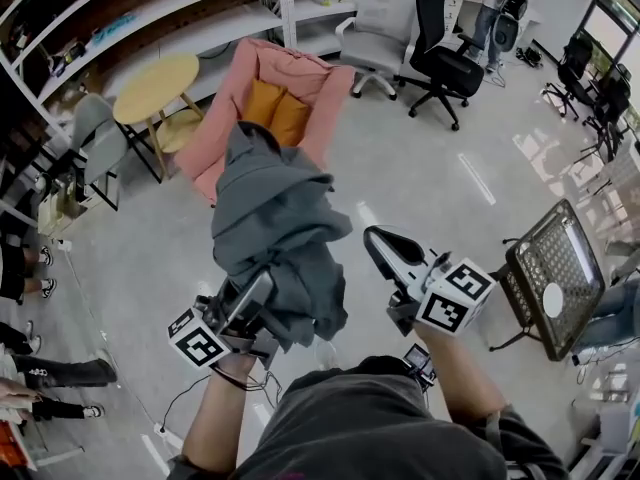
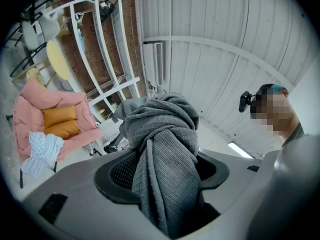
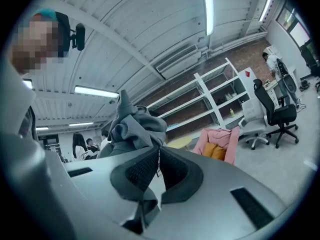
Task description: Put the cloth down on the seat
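A bundled grey cloth [image 1: 275, 233] hangs in the air in front of me, and my left gripper [image 1: 262, 293] is shut on its lower part. In the left gripper view the cloth [image 2: 160, 129] fills the gap between the jaws of the left gripper [image 2: 165, 171]. My right gripper [image 1: 375, 238] is just right of the cloth, its jaws together with nothing seen between them; its own view shows the right gripper [image 3: 159, 169] with the cloth [image 3: 135, 129] beyond. The pink chair [image 1: 265, 98] with orange cushions [image 1: 278, 113] stands farther ahead on the floor.
A round yellow table [image 1: 155, 86] stands left of the pink chair. A grey chair [image 1: 378, 28] and a black office chair [image 1: 445, 58] are behind it. A black mesh chair [image 1: 555, 273] is at my right. A light patterned cloth [image 2: 42, 151] lies on the pink seat. People's legs [image 1: 30, 368] line the left edge.
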`<state>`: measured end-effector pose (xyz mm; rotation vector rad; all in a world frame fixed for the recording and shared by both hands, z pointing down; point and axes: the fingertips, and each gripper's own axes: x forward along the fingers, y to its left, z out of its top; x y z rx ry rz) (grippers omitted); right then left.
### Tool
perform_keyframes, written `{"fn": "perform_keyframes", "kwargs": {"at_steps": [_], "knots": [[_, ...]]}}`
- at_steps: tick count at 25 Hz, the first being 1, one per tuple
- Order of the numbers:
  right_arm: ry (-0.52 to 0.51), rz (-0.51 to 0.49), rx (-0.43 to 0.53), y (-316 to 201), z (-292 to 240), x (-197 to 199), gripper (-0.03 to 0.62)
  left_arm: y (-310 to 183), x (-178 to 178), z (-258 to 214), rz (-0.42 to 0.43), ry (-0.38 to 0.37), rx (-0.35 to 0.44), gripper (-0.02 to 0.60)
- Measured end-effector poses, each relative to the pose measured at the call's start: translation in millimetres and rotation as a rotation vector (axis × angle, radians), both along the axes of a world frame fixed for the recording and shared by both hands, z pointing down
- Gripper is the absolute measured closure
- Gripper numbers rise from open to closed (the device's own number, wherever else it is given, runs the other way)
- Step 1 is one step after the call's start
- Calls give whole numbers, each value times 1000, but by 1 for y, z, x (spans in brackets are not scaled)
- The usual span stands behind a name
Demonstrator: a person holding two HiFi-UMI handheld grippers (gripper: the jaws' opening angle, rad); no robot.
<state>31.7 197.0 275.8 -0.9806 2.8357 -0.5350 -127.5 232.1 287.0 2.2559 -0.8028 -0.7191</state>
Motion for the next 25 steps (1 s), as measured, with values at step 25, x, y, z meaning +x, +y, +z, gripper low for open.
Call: {"fn": "perform_keyframes", "kwargs": {"at_steps": [25], "knots": [[4,-53,-77,-197,33,-5,577,-195,-4,31,-52,7,-78,281]]}}
